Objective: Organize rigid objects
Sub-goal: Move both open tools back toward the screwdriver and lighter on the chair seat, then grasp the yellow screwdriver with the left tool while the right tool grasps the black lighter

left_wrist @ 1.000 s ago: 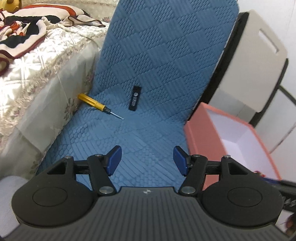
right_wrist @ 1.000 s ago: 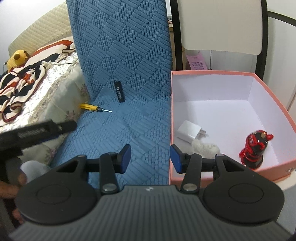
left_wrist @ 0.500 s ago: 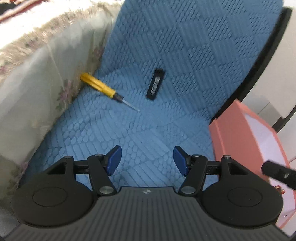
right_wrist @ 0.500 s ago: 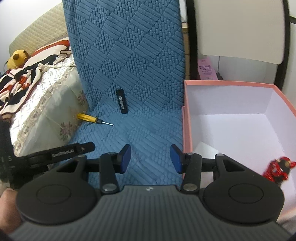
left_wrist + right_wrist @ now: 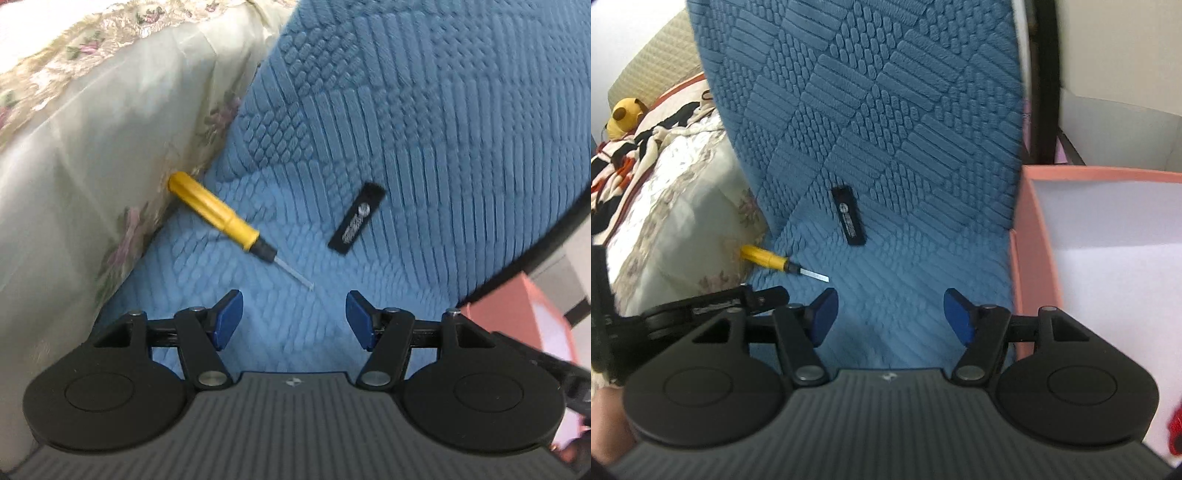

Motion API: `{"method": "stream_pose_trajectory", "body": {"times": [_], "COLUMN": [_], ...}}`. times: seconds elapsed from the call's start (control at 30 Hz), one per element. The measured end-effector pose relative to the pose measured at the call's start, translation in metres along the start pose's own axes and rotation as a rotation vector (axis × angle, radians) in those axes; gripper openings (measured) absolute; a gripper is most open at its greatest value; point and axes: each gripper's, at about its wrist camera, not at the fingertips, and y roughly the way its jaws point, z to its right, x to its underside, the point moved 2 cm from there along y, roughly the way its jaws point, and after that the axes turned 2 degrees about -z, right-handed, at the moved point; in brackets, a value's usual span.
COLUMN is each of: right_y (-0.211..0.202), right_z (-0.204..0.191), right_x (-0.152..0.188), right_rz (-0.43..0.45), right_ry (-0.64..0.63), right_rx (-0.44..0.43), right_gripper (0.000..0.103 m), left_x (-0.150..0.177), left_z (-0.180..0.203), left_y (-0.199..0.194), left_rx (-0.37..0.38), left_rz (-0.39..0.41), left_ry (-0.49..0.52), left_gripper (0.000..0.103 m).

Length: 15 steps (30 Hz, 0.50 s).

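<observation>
A yellow-handled screwdriver (image 5: 221, 218) lies on the blue quilted seat cushion (image 5: 406, 129), its handle against the bed's side, its tip toward me. My left gripper (image 5: 293, 319) is open and empty, just short of the tip. My right gripper (image 5: 890, 317) is open and empty over the cushion. It sees the screwdriver (image 5: 775, 261) to its left. A pink box (image 5: 1034, 266) with a white inside stands to the right, with a red figure (image 5: 1174, 428) at its edge.
A black label (image 5: 356, 218) is sewn on the cushion; it also shows in the right wrist view (image 5: 849, 216). A floral bedspread (image 5: 92, 147) hangs at the left. The left gripper's body (image 5: 701, 306) shows left of my right gripper. The box corner (image 5: 532, 314) shows at the left wrist view's right.
My left gripper has moved forward and down toward the screwdriver, which now looks larger and closer. My right gripper has moved left and forward, away from the box's inside. Both stay open.
</observation>
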Motion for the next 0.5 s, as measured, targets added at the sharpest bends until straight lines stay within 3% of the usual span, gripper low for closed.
{"method": "stream_pose_trajectory", "body": {"times": [0.23, 0.5], "right_y": [0.068, 0.134], "right_z": [-0.022, -0.045], "right_x": [-0.023, -0.034], "right_rz": [-0.035, -0.03], "right_ry": [-0.061, -0.188], "right_rx": [-0.02, -0.015], "right_gripper": [0.065, 0.059], "left_x": [-0.034, -0.052], "left_z": [-0.011, -0.019], "left_y": [0.028, 0.053], "left_rx": [-0.006, -0.077], "left_rz": [-0.018, -0.055], "left_ry": [-0.057, -0.076], "left_gripper": [0.066, 0.066]}}
